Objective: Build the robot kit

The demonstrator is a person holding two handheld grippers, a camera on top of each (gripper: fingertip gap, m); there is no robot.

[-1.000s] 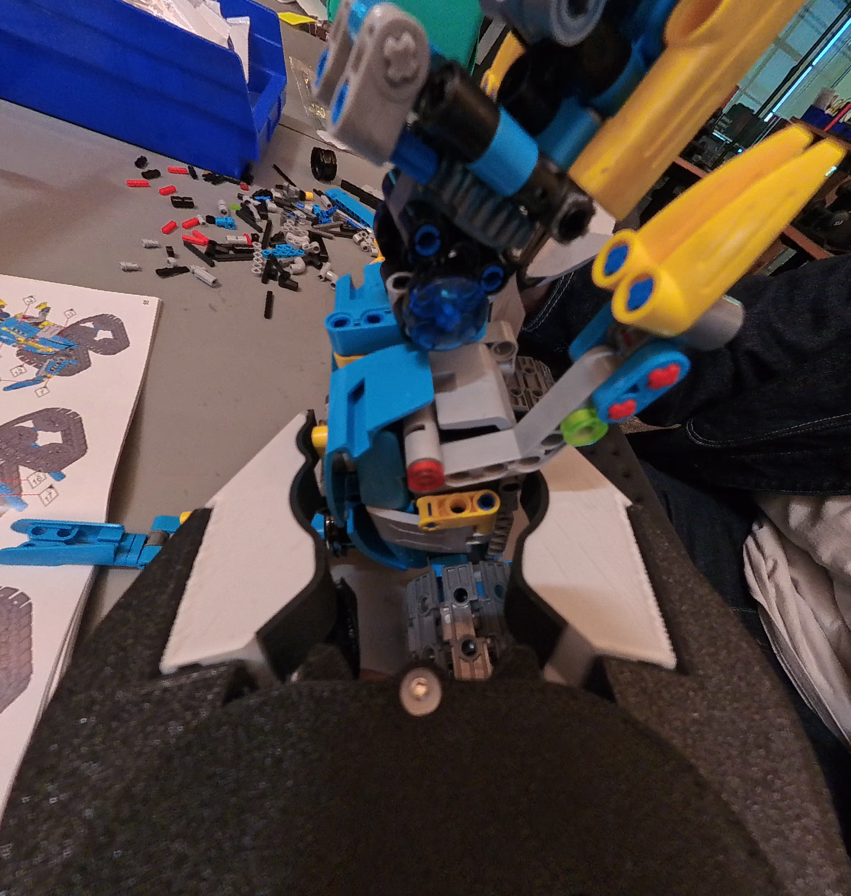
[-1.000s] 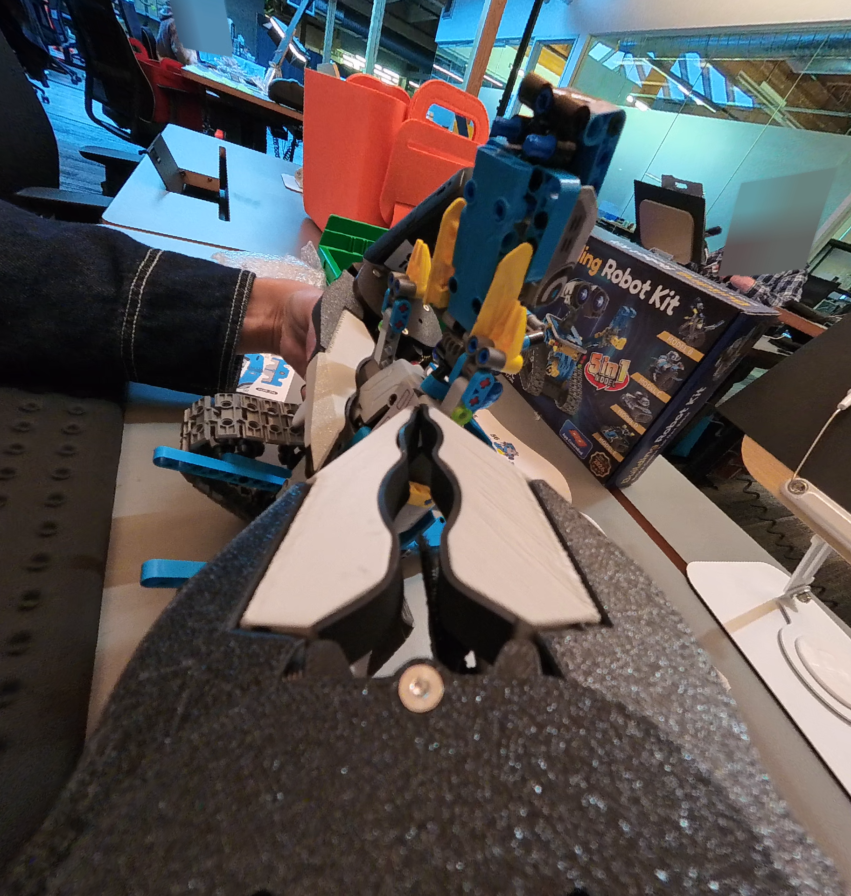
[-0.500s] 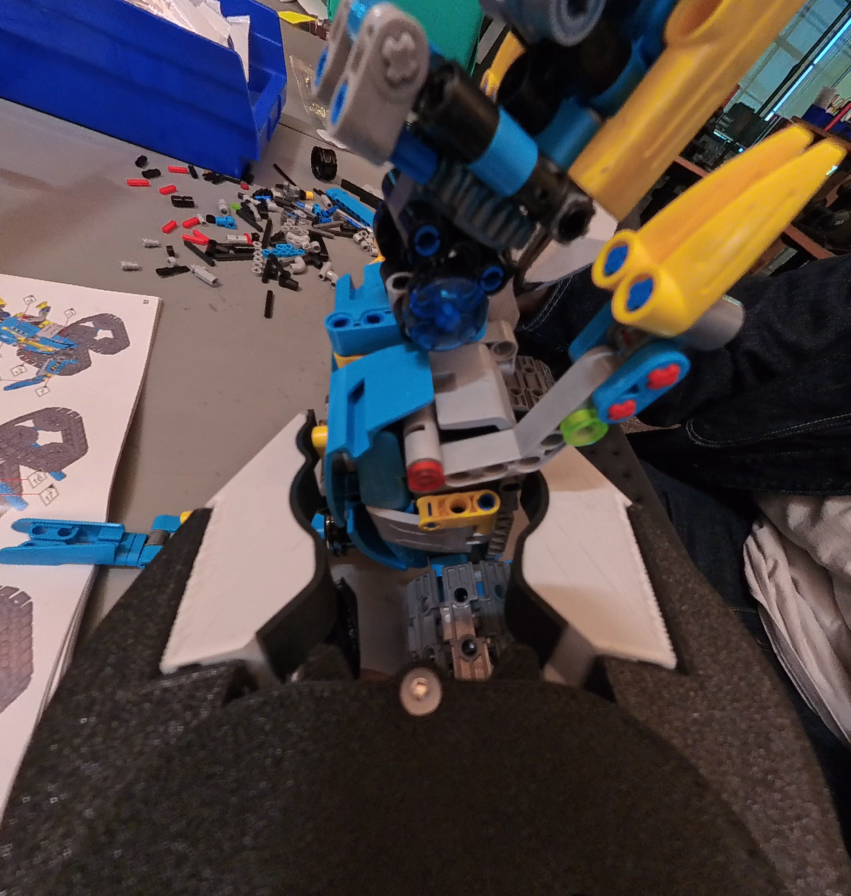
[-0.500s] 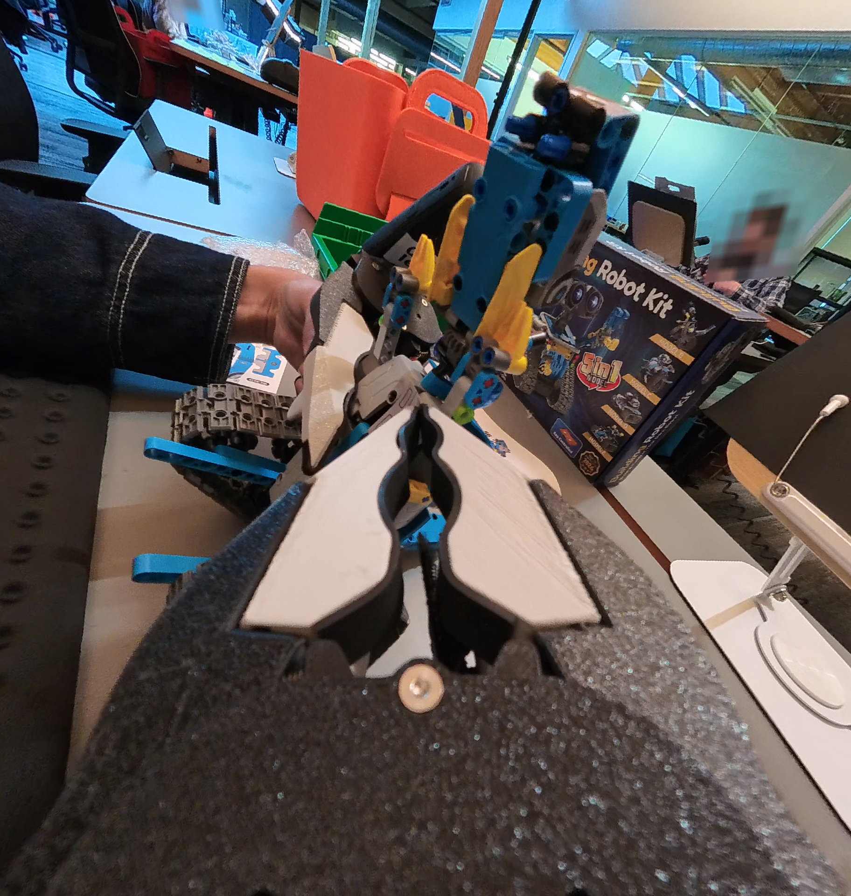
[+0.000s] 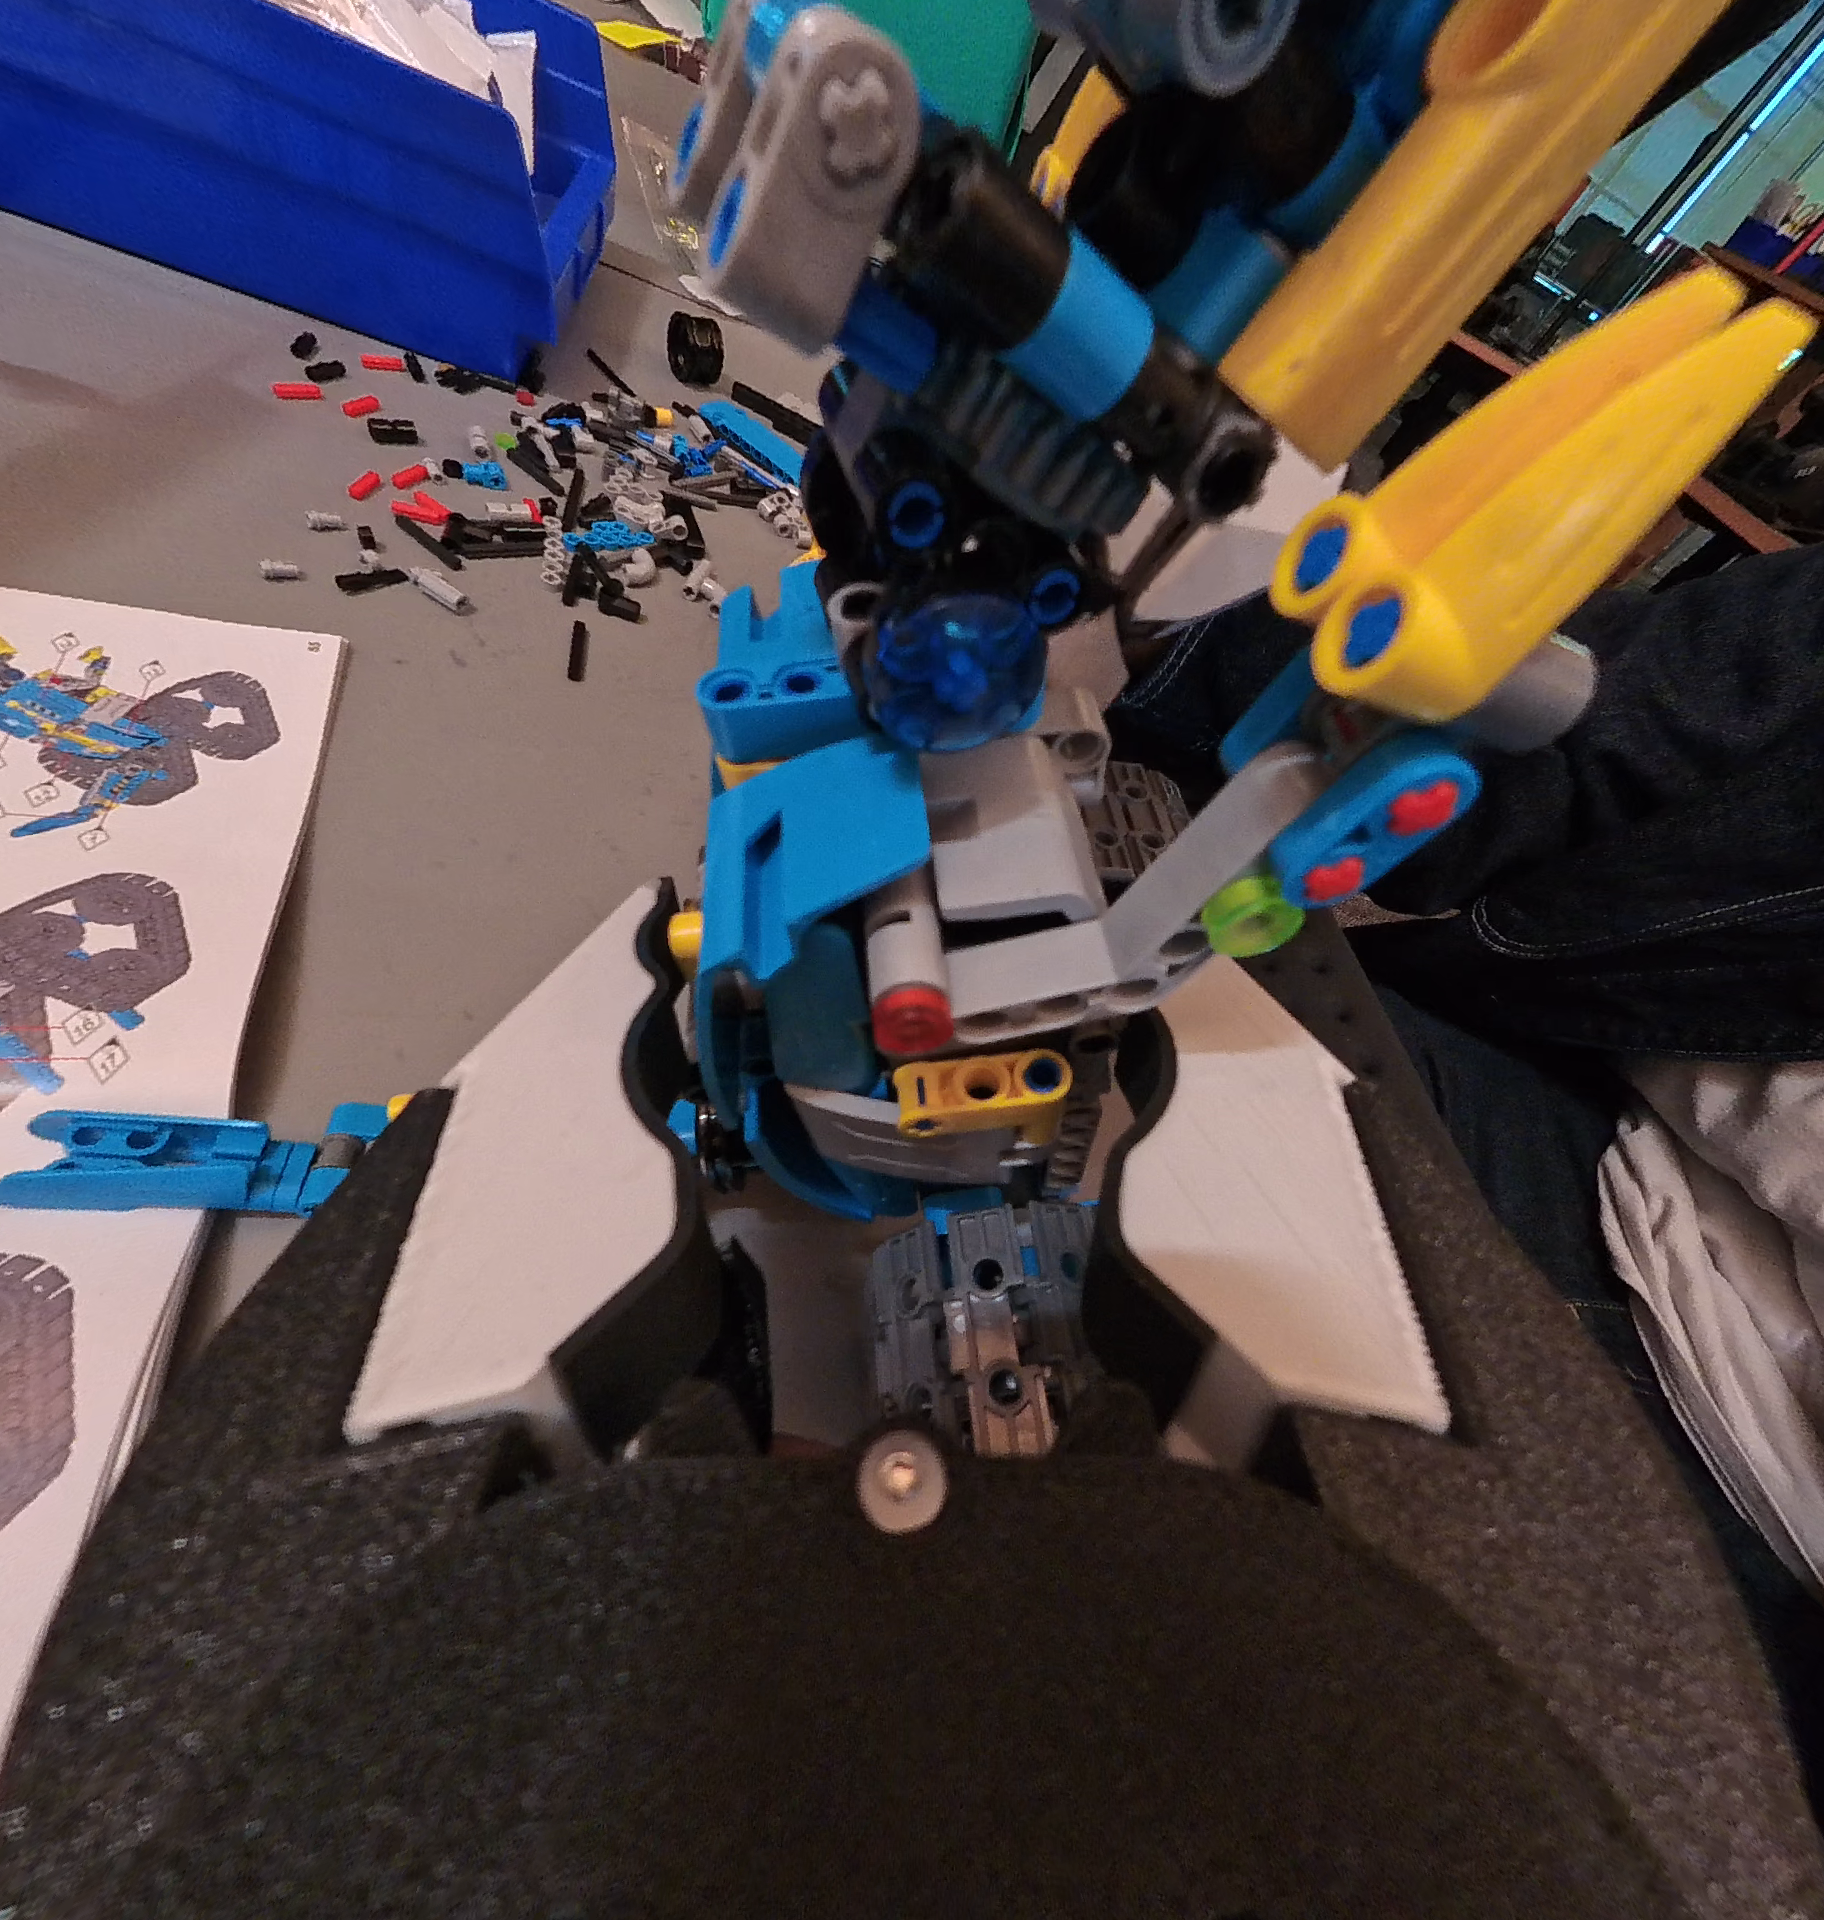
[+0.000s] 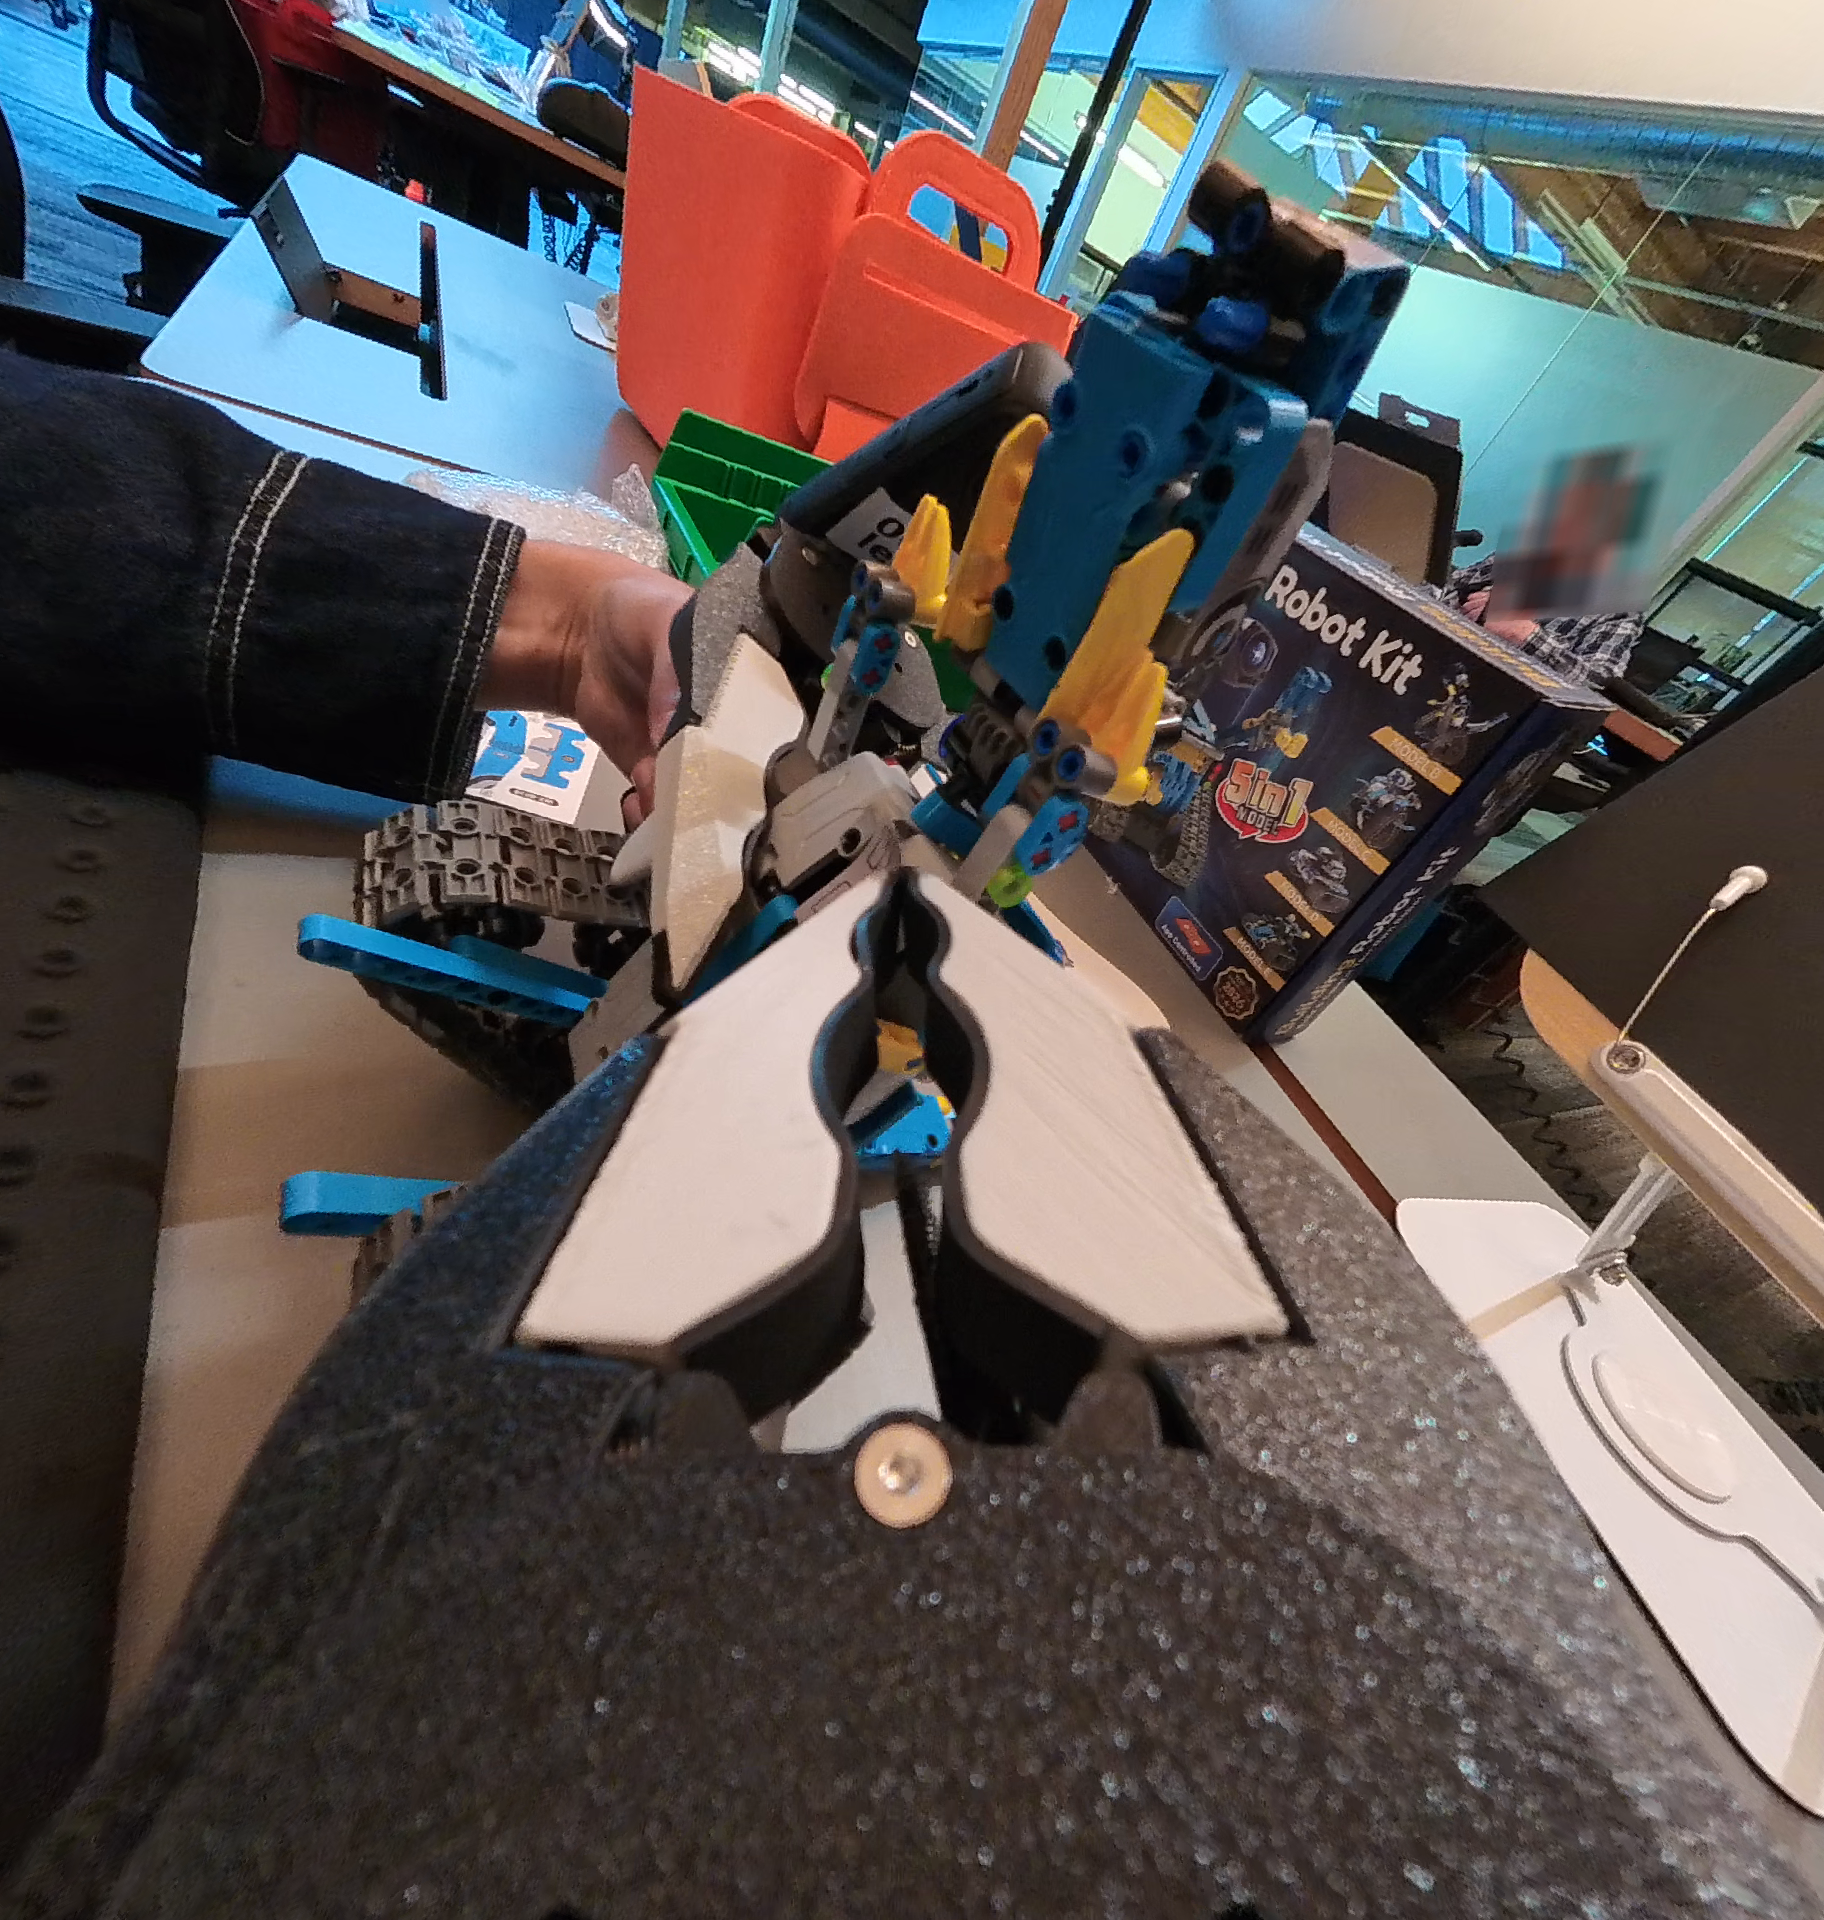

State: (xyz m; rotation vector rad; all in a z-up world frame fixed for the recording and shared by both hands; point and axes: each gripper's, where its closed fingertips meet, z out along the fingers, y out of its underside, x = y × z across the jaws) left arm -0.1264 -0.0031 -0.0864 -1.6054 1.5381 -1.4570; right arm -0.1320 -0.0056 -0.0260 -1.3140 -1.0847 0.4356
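We held a brick-built robot model [image 5: 887,935] between both tools, upright above the grey worktop [image 5: 451,748]. Our left tool [image 5: 903,1049] had its two white fingers spread around the model's lower body, one pressed on each side, gripping it just above its grey tread section [image 5: 975,1299]. That grip seemed to steady the model so the other tool could work on it.

Our right tool [image 6: 903,904] came in from the other side, its fingers drawn nearly together; small blue and yellow parts showed in the gap behind the tips, but we could not tell whether it was pinching any of them. The model's tall blue upper block [image 6: 1168,457] and yellow spikes [image 6: 1116,665] rose above that tool.

A person's hand [image 6: 596,644] in a dark sleeve carried the left tool. On the worktop to the left lay an open instruction booklet [image 5: 108,831], a loose blue beam [image 5: 170,1153], a scatter of small loose pieces [image 5: 544,509] and a blue bin [image 5: 284,156]. A dark printed kit box [image 6: 1386,790] stood just behind the model, and orange holders [image 6: 814,270] farther back.
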